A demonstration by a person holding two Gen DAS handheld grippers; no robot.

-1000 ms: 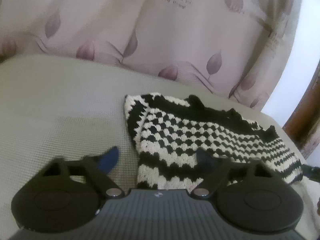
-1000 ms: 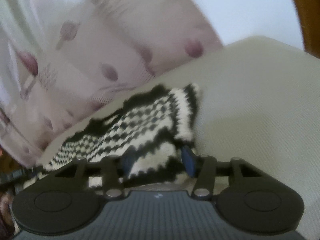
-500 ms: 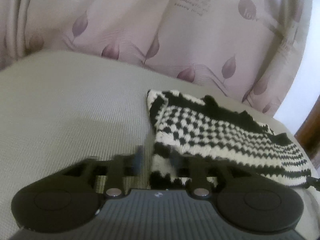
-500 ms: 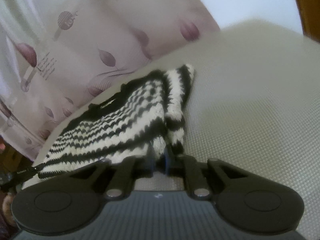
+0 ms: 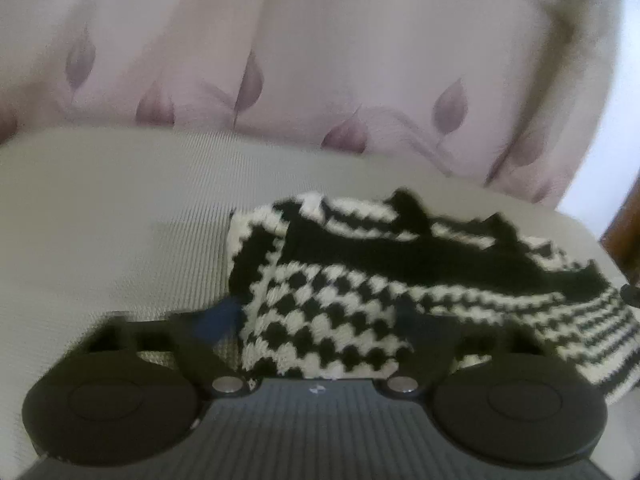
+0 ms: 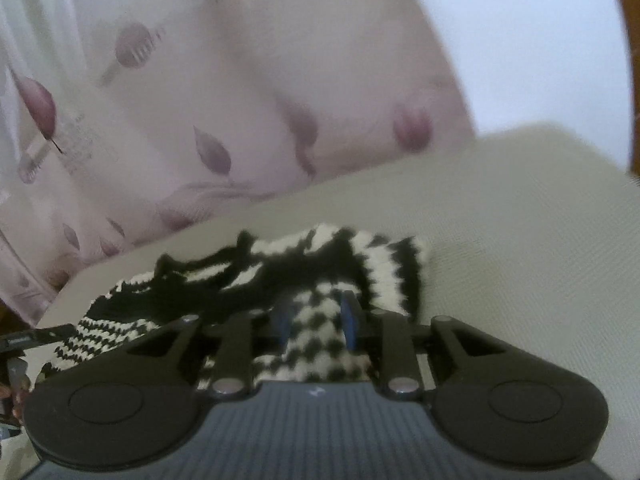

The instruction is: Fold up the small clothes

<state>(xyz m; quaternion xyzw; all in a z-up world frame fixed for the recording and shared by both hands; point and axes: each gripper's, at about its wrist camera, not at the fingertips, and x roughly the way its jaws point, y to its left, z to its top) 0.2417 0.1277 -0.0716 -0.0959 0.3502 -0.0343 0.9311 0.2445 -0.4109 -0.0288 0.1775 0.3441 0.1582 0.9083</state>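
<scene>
A small black-and-white knitted garment [image 5: 340,292] lies folded over on a beige textured surface [image 5: 120,216]. Its checkered near edge now lies over the black band further back. My left gripper [image 5: 316,316] is open, with its fingers spread on either side of the checkered flap. In the right wrist view the same garment [image 6: 320,280] lies ahead. My right gripper [image 6: 314,318] is open a little, its blue pads on either side of the checkered edge without pinching it.
A pale pink curtain with purple leaf print [image 5: 280,60] hangs close behind the surface. A white wall [image 6: 520,40] and a brown wooden edge [image 5: 624,224] show at the right. The other gripper's tip [image 6: 32,338] shows at the left of the right wrist view.
Both grippers shut on the garment's near edge half a second ago, carried it forward over the rest, and have now opened, leaving the flap folded over.
</scene>
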